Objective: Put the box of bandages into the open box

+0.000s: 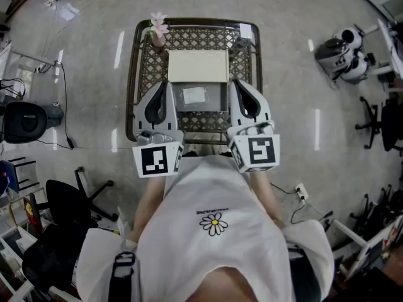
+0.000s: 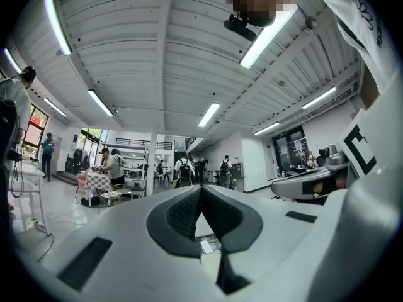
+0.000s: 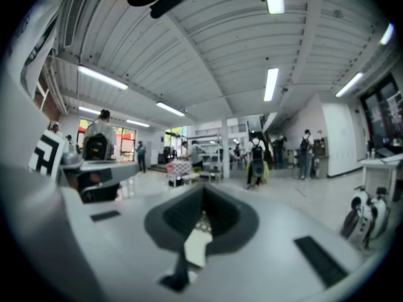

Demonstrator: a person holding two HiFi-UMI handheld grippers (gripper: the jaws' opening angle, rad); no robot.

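On the lattice-topped table, an open box shows a white raised lid and a grey inside. A small pale packet lies in that grey part; I cannot tell whether it is the box of bandages. My left gripper and right gripper hover at either side of the box, above the table's near half, both pointing away from me. In the left gripper view, the left gripper has its jaws together and holds nothing. The right gripper is likewise shut and empty, with a pale patch of the box showing below its tips.
A pink flower in a small vase stands at the table's far left corner, a small white item at the far right. Around the table are a black round device, office chairs, floor cables and a grey machine. People stand far off in the hall.
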